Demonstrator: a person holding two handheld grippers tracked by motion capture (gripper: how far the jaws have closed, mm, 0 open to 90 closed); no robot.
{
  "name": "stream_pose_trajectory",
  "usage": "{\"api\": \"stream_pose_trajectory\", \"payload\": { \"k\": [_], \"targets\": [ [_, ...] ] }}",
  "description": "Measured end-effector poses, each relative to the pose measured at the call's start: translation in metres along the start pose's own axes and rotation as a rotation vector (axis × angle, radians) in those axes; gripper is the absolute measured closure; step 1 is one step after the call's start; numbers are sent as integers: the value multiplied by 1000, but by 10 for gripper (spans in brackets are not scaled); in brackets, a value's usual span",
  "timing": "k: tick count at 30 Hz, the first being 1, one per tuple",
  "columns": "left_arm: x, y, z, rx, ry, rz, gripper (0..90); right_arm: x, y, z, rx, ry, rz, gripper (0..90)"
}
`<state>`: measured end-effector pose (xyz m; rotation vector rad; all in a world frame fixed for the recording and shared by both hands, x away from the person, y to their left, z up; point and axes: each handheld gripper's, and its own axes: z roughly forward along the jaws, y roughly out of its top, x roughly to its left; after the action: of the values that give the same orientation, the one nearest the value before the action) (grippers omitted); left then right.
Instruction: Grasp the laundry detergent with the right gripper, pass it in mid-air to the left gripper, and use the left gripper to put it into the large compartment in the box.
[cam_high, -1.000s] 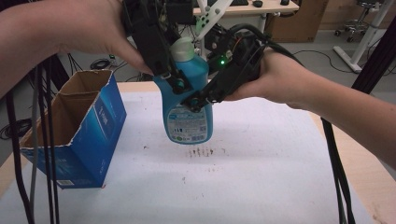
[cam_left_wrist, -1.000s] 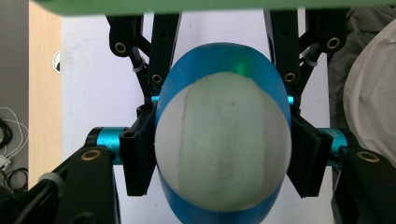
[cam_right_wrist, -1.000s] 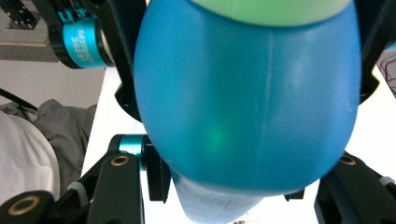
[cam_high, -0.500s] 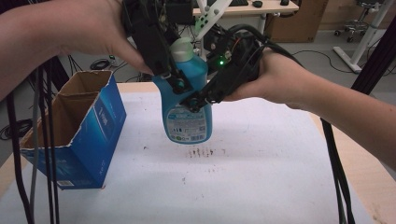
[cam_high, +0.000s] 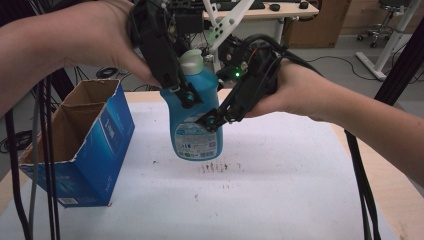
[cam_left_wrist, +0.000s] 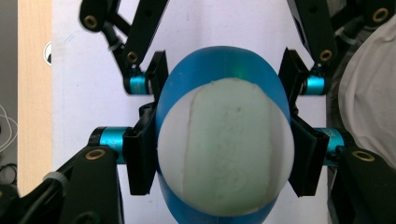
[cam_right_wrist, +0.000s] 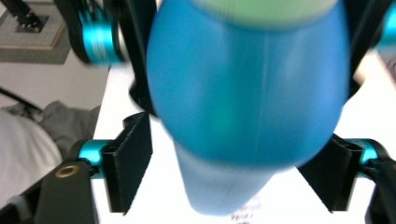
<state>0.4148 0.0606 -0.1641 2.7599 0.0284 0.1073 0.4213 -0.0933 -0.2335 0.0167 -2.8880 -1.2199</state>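
A blue detergent bottle (cam_high: 195, 127) with a pale green cap (cam_high: 191, 62) hangs upright above the white table top. My left gripper (cam_high: 186, 98) comes down from the upper left and is shut on the bottle's shoulder just below the cap. In the left gripper view its pads (cam_left_wrist: 140, 156) press both sides of the bottle (cam_left_wrist: 219, 60). My right gripper (cam_high: 212, 120) reaches in from the right at mid-body. Its jaws have just been opening. In the right gripper view the bottle (cam_right_wrist: 247, 93) sits between them, with a gap showing at the left pad (cam_right_wrist: 128, 163).
An open blue cardboard box (cam_high: 85, 145) stands at the left of the table, its top flaps up. The white mat (cam_high: 280, 190) has small dark specks below the bottle. Cables hang down along the left edge and the right side.
The right gripper's near finger has eased slightly off the bottle's side. The bottle, the left gripper and both hands have stayed where they were.
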Motion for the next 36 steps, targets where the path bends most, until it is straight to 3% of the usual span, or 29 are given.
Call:
{"api": "stream_pose_trajectory", "payload": {
  "k": [6,14,22,28,36],
  "targets": [
    [2,-7,-5,2,5,-22,381,-6,-14,0,55,-20,35,175],
    [4,-22,-20,-9,31,-79,381,-14,-35,-1,211,-82,50,176],
    [6,-53,-45,-45,95,-216,382,-24,-59,-6,329,-117,82,176],
    [5,-77,-63,-50,145,-313,382,-31,-77,-8,423,-106,125,176],
    [-1,-110,-90,-72,228,-458,381,-41,-93,-17,445,-120,151,176]
  ]
}}
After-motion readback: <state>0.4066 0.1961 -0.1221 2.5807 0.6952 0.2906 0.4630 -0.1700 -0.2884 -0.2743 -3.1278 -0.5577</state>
